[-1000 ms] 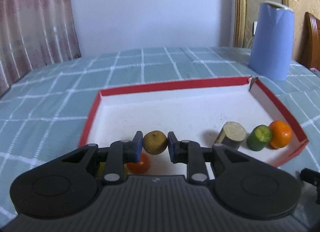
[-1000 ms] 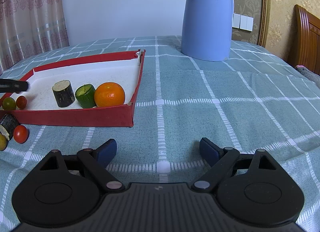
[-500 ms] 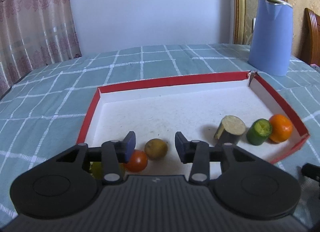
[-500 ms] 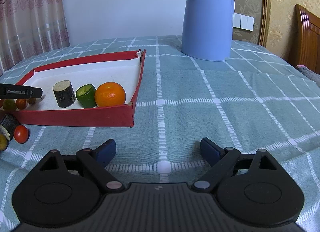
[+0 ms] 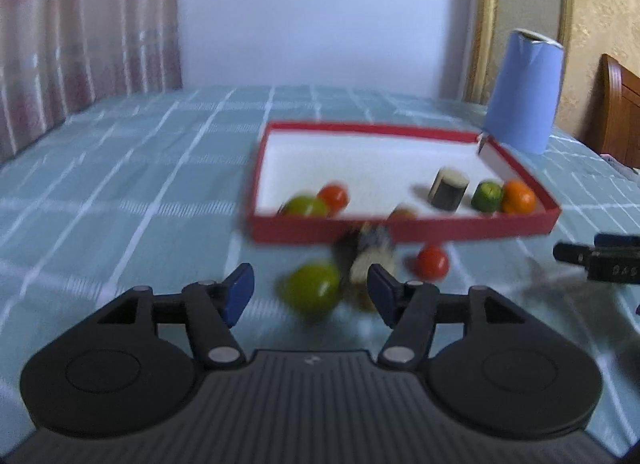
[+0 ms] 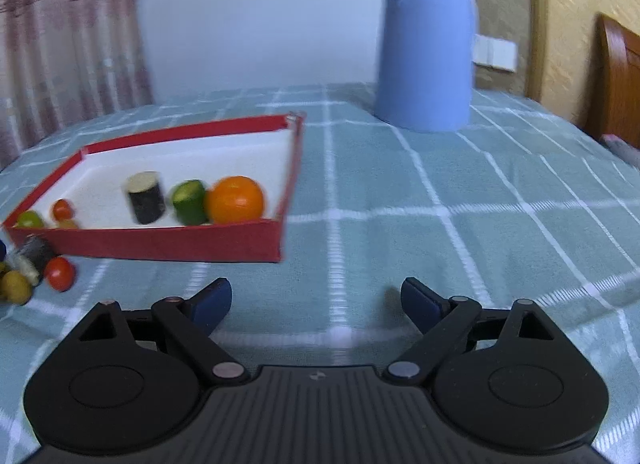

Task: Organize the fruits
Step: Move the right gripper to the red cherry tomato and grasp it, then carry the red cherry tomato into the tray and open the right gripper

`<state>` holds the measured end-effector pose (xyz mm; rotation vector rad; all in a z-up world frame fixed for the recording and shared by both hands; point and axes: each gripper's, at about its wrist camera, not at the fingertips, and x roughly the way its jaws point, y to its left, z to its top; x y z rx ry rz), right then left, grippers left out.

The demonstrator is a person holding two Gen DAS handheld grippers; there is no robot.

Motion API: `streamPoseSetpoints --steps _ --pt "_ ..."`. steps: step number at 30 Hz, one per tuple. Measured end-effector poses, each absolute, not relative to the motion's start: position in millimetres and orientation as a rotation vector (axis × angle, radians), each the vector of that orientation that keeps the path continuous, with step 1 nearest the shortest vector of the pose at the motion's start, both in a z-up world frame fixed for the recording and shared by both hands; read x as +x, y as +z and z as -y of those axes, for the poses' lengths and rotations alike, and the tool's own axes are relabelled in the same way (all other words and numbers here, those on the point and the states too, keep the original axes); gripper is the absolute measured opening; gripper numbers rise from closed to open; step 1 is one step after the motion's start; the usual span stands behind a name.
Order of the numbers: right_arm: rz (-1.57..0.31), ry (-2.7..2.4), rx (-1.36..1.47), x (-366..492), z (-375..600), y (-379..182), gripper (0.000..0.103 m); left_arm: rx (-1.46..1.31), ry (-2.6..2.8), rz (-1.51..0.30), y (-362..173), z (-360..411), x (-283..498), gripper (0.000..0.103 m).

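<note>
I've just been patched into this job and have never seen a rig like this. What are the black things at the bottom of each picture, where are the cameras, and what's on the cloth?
Each black shape is a hand-held two-finger gripper, and a fisheye camera on it looks forward along its blue-tipped fingers. One picture comes from the left gripper, the other from the right gripper. Both are open and hold nothing.

On the checked cloth sits a red tray holding an orange, a green cut piece, a dark cut cylinder, a small tomato and a green fruit. In front of the tray, on the cloth, lie a green fruit, a red tomato and a blurred dark piece. A blue kettle stands behind.
</note>
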<state>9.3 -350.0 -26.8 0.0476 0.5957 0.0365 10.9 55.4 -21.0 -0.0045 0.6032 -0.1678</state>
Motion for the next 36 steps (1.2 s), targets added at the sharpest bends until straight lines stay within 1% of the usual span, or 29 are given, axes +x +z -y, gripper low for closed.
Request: streamPoseSetpoints --steps 7,9,11,16,19,21,23,24,25,26,28,30,33,36 --pt "-0.528 0.259 -0.048 -6.1 282.1 -12.3 0.091 -0.026 -0.132 -0.638 -38.3 -70.6 8.0 0.060" --pt "-0.524 0.302 -0.071 -4.5 264.6 -10.3 0.091 -0.018 -0.128 -0.632 -38.4 -70.9 7.5 0.063" --pt "-0.523 0.321 -0.083 0.4 251.7 -9.2 0.085 -0.010 -0.124 -0.633 -40.2 -70.0 8.2 0.067" --pt "-0.546 0.369 -0.105 11.6 229.2 -12.6 0.074 0.019 -0.122 -0.630 -42.0 -65.2 8.3 0.069" --pt "-0.571 0.380 -0.117 19.4 219.1 -15.9 0.061 0.022 -0.122 -0.631 -42.3 -64.1 9.6 0.070" --pt "-0.593 0.393 -0.106 24.5 215.5 -19.5 0.059 0.026 -0.121 -0.632 -42.6 -63.7 10.0 0.071" --pt "-0.607 0.398 -0.106 27.9 213.9 -22.2 0.051 0.028 -0.124 -0.632 -43.0 -63.4 10.6 0.074" --pt "-0.612 0.398 -0.109 29.5 212.6 -23.5 0.050 0.028 -0.124 -0.633 -43.1 -63.3 10.8 0.074" --pt "-0.618 0.401 -0.110 31.4 211.7 -24.8 0.047 0.027 -0.124 -0.634 -43.1 -63.3 11.2 0.075" --pt "-0.627 0.404 -0.109 32.8 210.8 -26.2 0.040 0.026 -0.124 -0.634 -43.3 -63.5 11.4 0.076" --pt "-0.627 0.406 -0.103 34.9 210.5 -27.1 0.038 0.025 -0.124 -0.635 -43.3 -63.9 11.7 0.077" --pt "-0.624 0.406 -0.099 34.2 211.4 -27.3 0.035 0.024 -0.121 -0.636 -43.6 -64.2 12.1 0.079" --pt "-0.615 0.425 -0.096 32.0 212.5 -26.4 0.025 0.028 -0.119 -0.637 -43.8 -63.6 12.3 0.079" --pt "-0.611 0.424 -0.098 31.7 212.2 -26.3 0.025 0.028 -0.120 -0.637 -43.9 -63.4 12.1 0.079"
